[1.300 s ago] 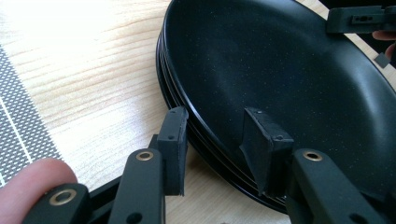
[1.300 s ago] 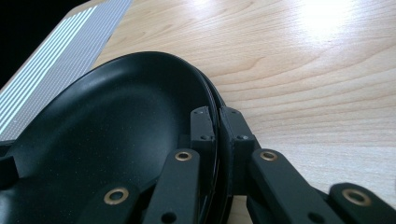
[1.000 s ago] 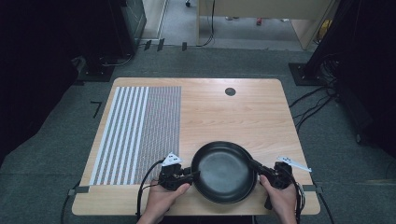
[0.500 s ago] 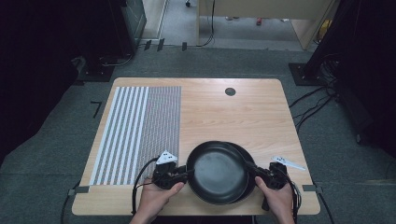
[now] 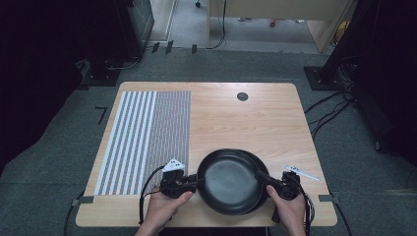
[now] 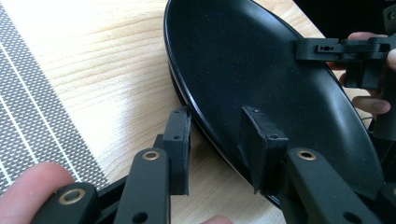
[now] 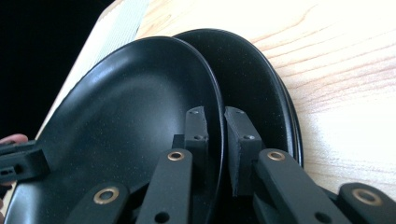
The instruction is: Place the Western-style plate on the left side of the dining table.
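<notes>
Plates, two round black glossy ones, sit stacked at the near edge of the light wooden table [image 5: 255, 123]. The right gripper [image 7: 215, 140] clamps the top black plate's [image 5: 226, 179] rim; the left gripper [image 6: 215, 140] straddles the opposite rim, jaws apart. Separating it from the lower black plate [image 7: 261, 88] seems underway; next, the left must close, then both lift evenly.

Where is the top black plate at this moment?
In the high view, the top black plate lies near the table's front edge, right of centre, between left gripper and right gripper, overlapping a second plate.

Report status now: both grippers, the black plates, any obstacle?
Left gripper open, jaws astride top plate rim. Right gripper shut on top plate, lifted off lower plate. No obstacle on table.
</notes>
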### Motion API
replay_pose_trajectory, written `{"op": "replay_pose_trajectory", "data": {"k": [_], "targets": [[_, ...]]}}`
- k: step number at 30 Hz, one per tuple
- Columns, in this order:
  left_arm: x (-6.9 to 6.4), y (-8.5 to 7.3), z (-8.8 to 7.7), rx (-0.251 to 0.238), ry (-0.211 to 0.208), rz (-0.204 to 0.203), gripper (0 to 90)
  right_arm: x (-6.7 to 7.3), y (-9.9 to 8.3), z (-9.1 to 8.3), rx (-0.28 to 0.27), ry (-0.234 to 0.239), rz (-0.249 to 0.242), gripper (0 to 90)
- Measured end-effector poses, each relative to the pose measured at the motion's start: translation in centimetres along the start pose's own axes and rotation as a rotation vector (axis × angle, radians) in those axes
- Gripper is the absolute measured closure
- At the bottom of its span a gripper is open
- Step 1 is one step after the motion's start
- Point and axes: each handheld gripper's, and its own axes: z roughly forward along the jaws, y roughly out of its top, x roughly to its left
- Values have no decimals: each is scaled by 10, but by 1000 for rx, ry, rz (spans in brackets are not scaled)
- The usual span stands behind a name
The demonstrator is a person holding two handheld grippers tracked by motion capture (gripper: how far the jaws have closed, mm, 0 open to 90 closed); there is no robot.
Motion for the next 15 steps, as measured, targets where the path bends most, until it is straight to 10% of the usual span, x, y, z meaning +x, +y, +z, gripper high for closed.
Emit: {"op": "replay_pose_trajectory", "data": {"k": [6,15], "targets": [[6,-1,-2,-6,-48,-41,652,1,-1,2,-4,-6,6,799],[-2,-2,-3,-10,21,-35,671,-8,-2,0,-10,60,149,845]]}}
